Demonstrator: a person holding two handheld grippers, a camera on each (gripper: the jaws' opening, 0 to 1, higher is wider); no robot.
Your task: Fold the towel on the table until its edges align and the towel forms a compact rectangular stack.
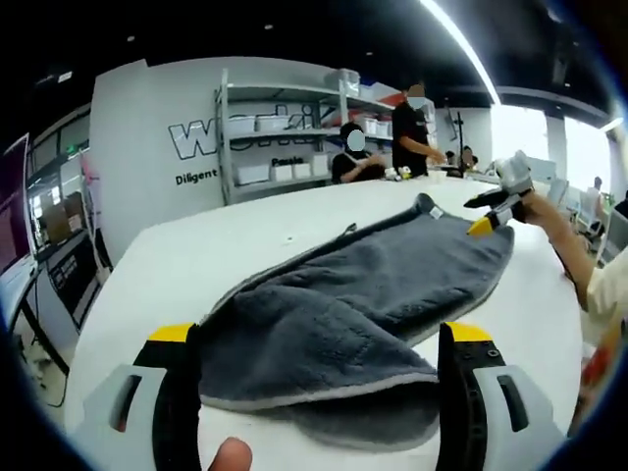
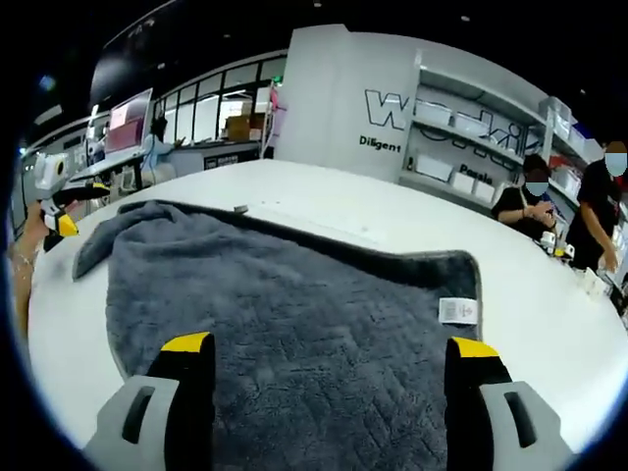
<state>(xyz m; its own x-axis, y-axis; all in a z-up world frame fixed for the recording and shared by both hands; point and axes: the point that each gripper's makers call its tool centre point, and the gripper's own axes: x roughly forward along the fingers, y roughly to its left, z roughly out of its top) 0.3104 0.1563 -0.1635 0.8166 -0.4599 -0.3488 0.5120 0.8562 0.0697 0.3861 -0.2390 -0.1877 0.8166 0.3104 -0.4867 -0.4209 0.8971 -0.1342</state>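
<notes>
A grey towel [image 1: 373,275] lies on the white table [image 1: 245,235], with its near end doubled over into a rounded fold. My left gripper [image 1: 320,339] is open wide, its yellow-tipped jaws standing either side of that folded end. The right gripper [image 1: 498,208] hovers at the towel's far corner. In the right gripper view the towel [image 2: 275,294] spreads flat, with a white label [image 2: 456,310] near its right edge. My right gripper [image 2: 329,348] is open above the cloth with nothing held. The left gripper [image 2: 57,211] sits at the towel's far left corner.
Metal shelves [image 1: 285,137] with white boxes stand behind the table against a lettered wall. Two people [image 1: 412,128] work at the far side, also seen at the right [image 2: 535,201]. A thumb [image 1: 231,456] shows at the bottom. White table [image 2: 324,196] surrounds the towel.
</notes>
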